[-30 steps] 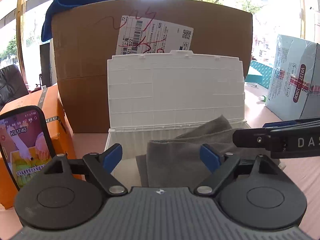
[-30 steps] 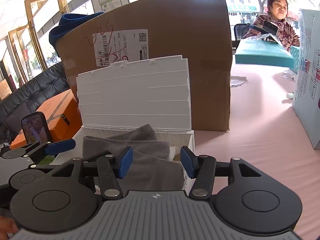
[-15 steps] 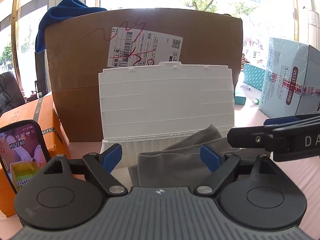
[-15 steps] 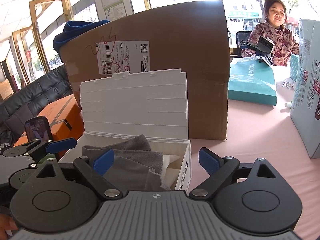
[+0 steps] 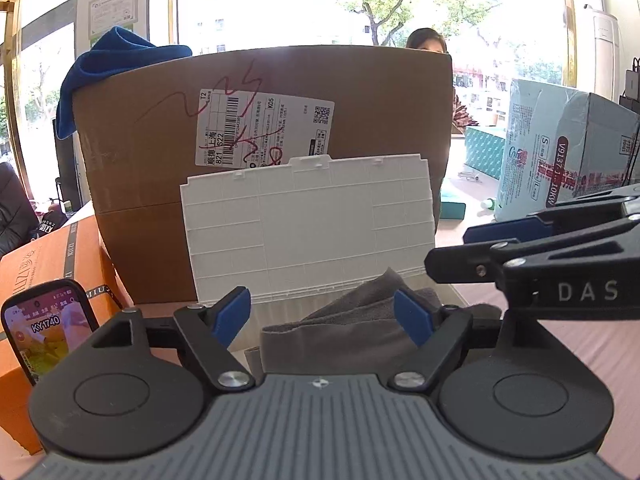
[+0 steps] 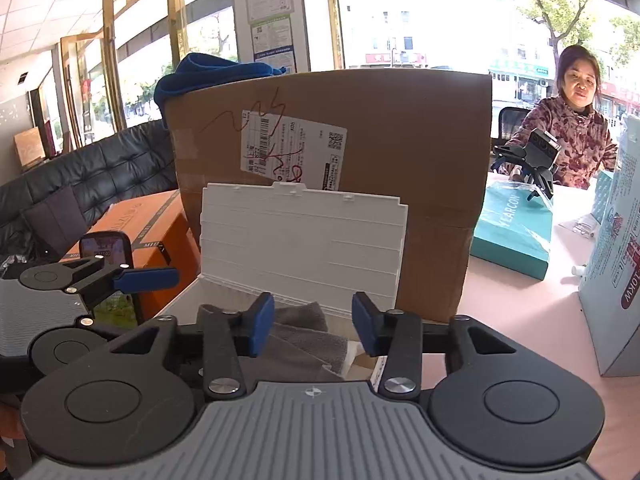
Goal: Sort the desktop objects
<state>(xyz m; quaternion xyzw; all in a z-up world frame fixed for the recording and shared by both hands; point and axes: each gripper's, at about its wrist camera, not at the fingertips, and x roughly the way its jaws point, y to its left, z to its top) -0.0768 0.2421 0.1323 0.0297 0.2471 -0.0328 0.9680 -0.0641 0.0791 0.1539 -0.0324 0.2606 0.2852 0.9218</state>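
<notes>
Both claws lifted, right claw (image 6: 313, 329) narrowed — apart, empty. Left claw (image 5: 322, 316) apart. Grey cloth (image 5: 352, 320), 12 o'clock — tuck inside white box (image 6: 304, 236).

Pink table (image 6: 520, 312): white box (image 6: 300, 236), cardboard box (image 6: 400, 140), teal package (image 6: 516, 228).

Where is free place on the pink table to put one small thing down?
Bare pink table lies right of the white storage box, between the brown carton, the teal package and the pale blue box. The left is crowded: orange box and phone.
</notes>
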